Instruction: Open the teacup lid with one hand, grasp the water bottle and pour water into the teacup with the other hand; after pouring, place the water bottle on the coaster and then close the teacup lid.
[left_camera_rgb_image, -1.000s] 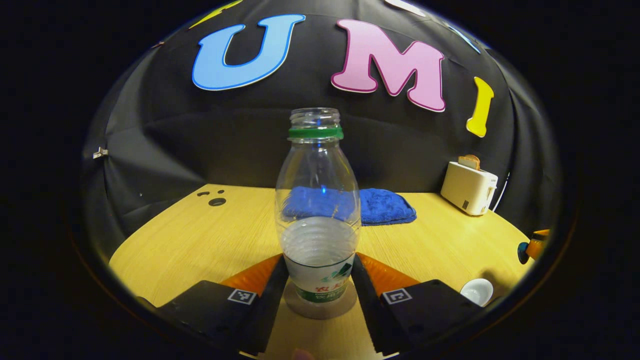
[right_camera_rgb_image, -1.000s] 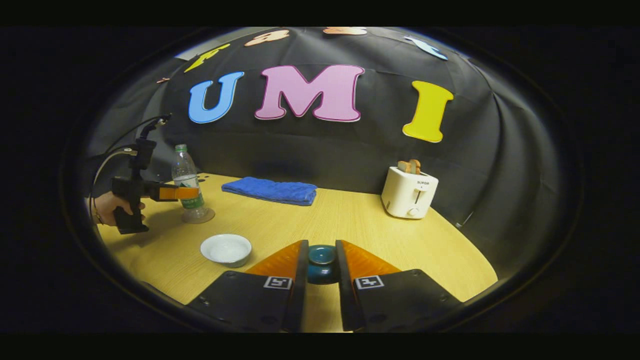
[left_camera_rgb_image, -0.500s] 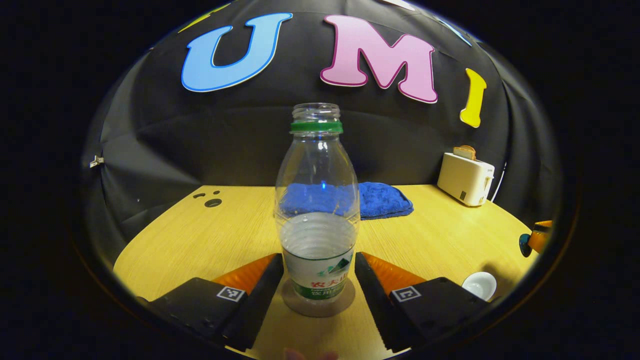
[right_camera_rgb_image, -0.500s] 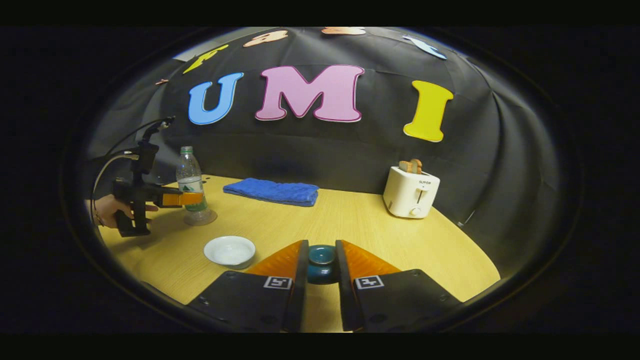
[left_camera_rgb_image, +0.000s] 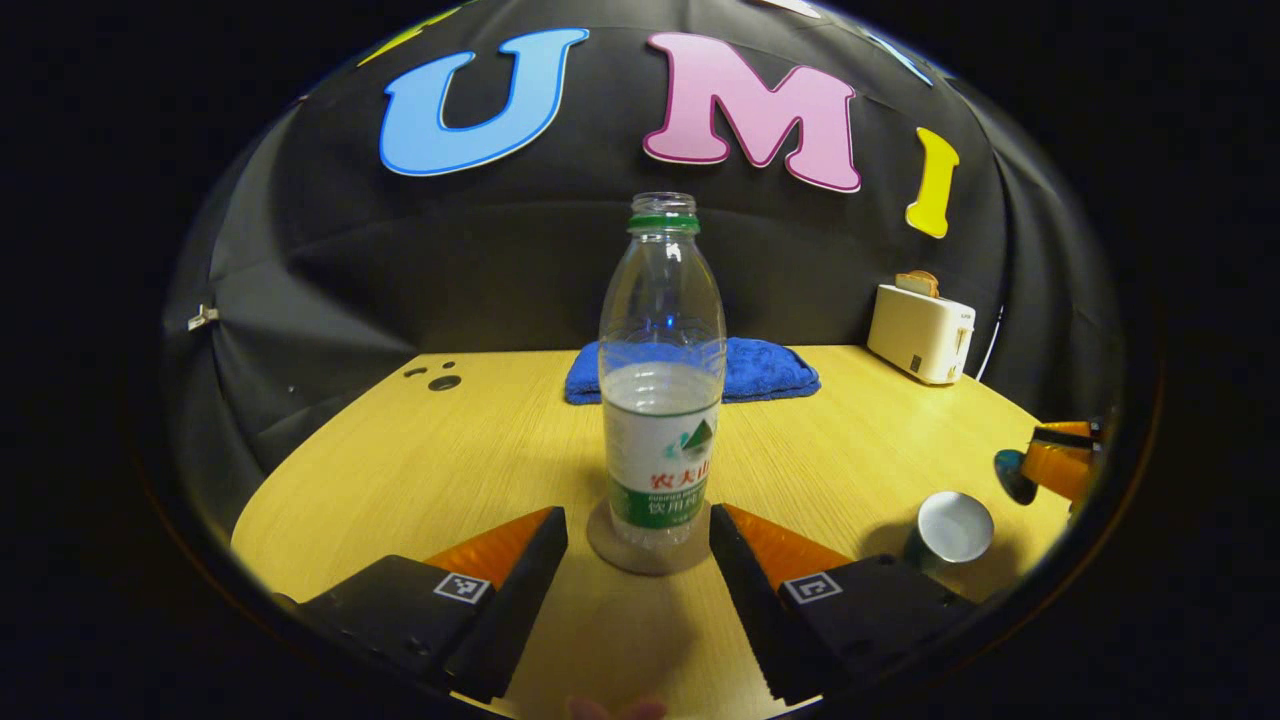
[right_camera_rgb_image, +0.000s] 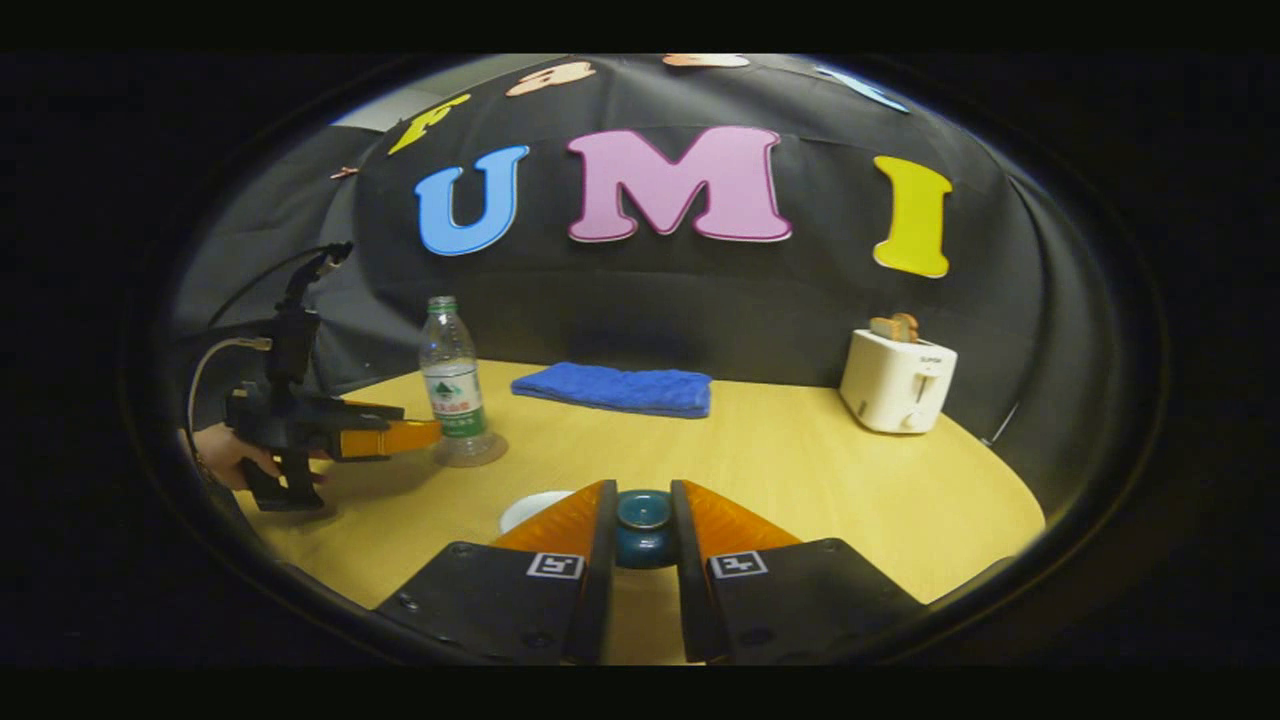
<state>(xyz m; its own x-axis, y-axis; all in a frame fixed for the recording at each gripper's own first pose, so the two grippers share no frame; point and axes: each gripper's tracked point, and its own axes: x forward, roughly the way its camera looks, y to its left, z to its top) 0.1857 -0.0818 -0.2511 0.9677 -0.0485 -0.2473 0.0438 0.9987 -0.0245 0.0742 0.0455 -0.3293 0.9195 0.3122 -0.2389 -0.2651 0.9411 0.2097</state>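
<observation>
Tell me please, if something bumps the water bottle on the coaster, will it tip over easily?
Probably fairly easily. The water bottle is tall and narrow, standing on a small round coaster. The water fills only its lower part, which likely steadies it somewhat. It has no cap, so a tip would probably spill. The open left gripper is just clear of it.

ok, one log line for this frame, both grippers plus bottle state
left gripper: open, off bottle | water bottle: upright on coaster | right gripper: shut on teacup lid | teacup: uncovered
</observation>
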